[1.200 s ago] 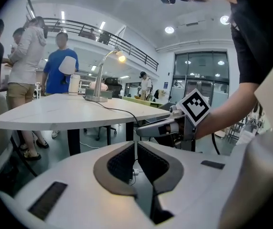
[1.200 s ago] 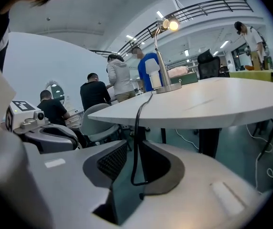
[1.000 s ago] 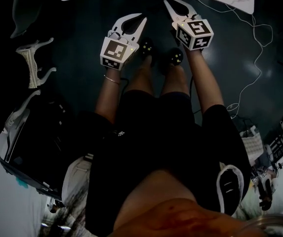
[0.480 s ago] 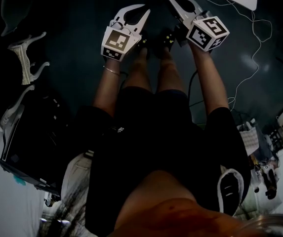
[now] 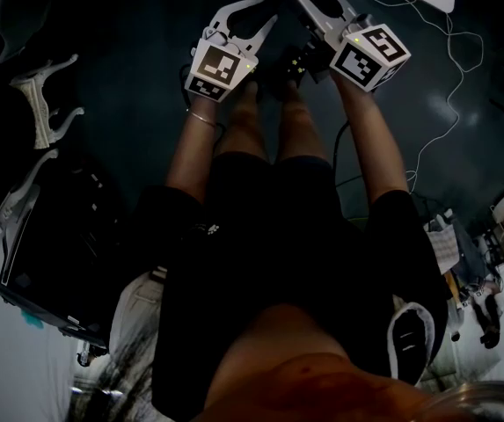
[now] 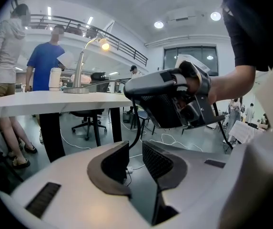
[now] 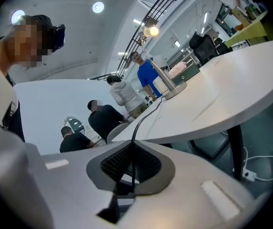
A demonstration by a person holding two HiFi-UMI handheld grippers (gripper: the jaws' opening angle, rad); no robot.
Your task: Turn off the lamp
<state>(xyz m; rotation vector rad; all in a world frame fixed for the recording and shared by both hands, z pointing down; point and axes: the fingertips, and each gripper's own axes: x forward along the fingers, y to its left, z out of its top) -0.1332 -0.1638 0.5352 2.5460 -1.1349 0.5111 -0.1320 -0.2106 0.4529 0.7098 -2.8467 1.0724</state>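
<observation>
Closest to us, our left gripper (image 6: pixel 135 150) has its jaws released, with a gap between them and nothing pinched. Our right gripper (image 7: pixel 132 148) has its jaws clenched on a thin black cord (image 7: pixel 142 119). The cord climbs from the jaws, over the edge of the white tabletop (image 7: pixel 231 80), to the foot of the lamp (image 7: pixel 151 31). The lamp stands on the tabletop, well away from both grippers, and its bulb glows. From the left gripper view, our right gripper and the hand on it fill the middle and block much of the room. The cord hangs down from there, past the left jaws. Below us are our own legs (image 5: pixel 278 139) and a dark floor (image 5: pixel 146 60), with a white cable (image 5: pixel 451 102) lying loose on it. A white bottle (image 6: pixel 55 78) stands just beside the lamp. A black chair (image 6: pixel 86 123) sits under the tabletop. Behind it stand a person in blue (image 6: pixel 48 63) and a person in grey (image 6: pixel 5 56). From above, only a strip of the tabletop shows, cut off at the top. We cannot make out a switch anywhere. The pale shapes (image 5: pixel 45 112) in the dark at the left are too dim to name.
</observation>
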